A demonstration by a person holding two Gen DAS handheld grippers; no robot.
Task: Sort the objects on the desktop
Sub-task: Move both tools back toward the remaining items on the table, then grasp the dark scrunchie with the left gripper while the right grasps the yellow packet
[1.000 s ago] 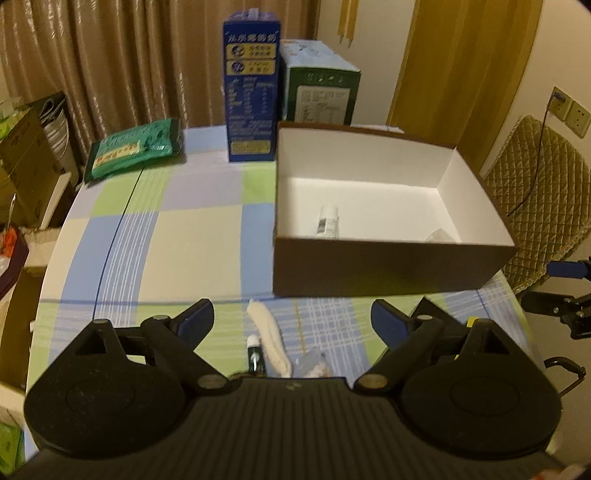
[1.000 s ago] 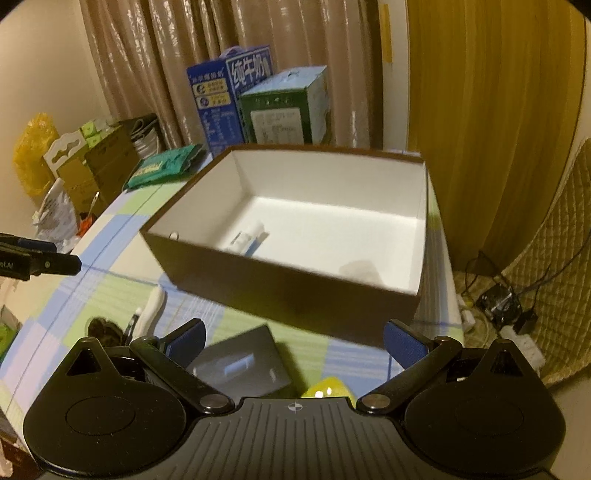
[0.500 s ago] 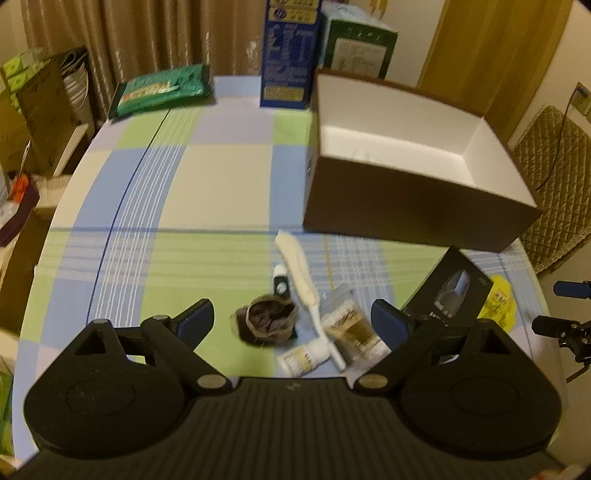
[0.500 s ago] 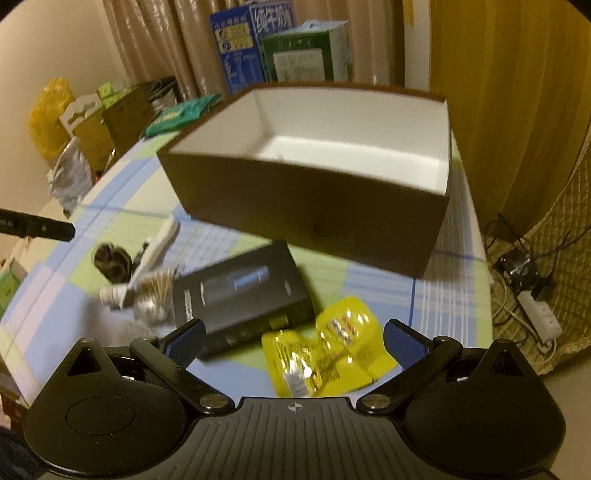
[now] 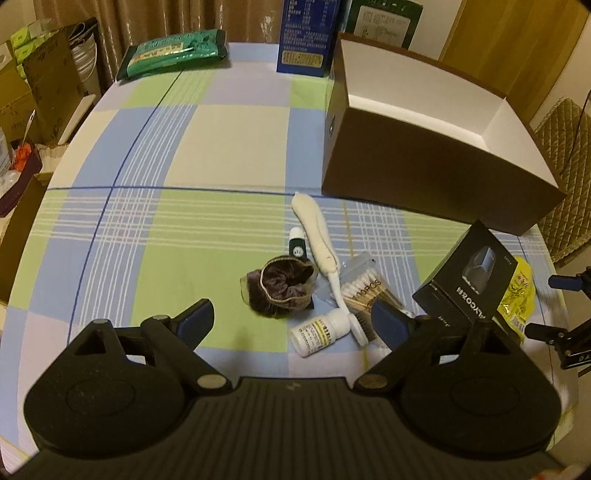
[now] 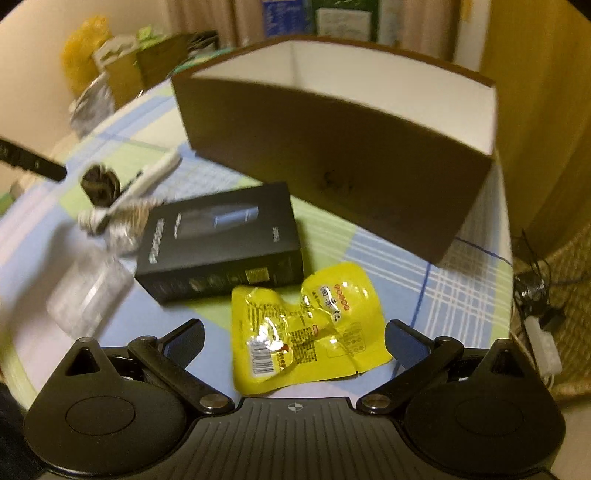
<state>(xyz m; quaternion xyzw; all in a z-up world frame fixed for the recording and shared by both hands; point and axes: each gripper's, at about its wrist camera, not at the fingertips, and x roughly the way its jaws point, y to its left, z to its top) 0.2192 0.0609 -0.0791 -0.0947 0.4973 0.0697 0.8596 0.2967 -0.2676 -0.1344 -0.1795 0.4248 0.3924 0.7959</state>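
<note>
A brown box (image 5: 424, 162) (image 6: 332, 147) with a white inside stands open on the checked tablecloth. In front of it lie a brown scrunchie (image 5: 280, 286), a white pill bottle (image 5: 319, 332), a pack of cotton swabs (image 5: 365, 291), a white brush-like tool (image 5: 317, 232), a small dark tube (image 5: 297, 247), a black carton (image 5: 467, 284) (image 6: 221, 247) and a yellow snack pouch (image 6: 306, 325). My left gripper (image 5: 293, 319) is open just above the scrunchie and bottle. My right gripper (image 6: 295, 339) is open, with the yellow pouch between its fingers.
A green packet (image 5: 171, 51), a blue carton (image 5: 308, 40) and a green carton (image 5: 380, 22) stand at the table's far edge. Cardboard boxes (image 5: 37, 81) crowd the floor at the left. A quilted chair (image 5: 565, 177) and cables (image 6: 535, 291) are on the right.
Both grippers have pulled back from the box and dropped toward the table's near edge. The small items now sit close to the left gripper and the yellow pouch between the right fingers.
</note>
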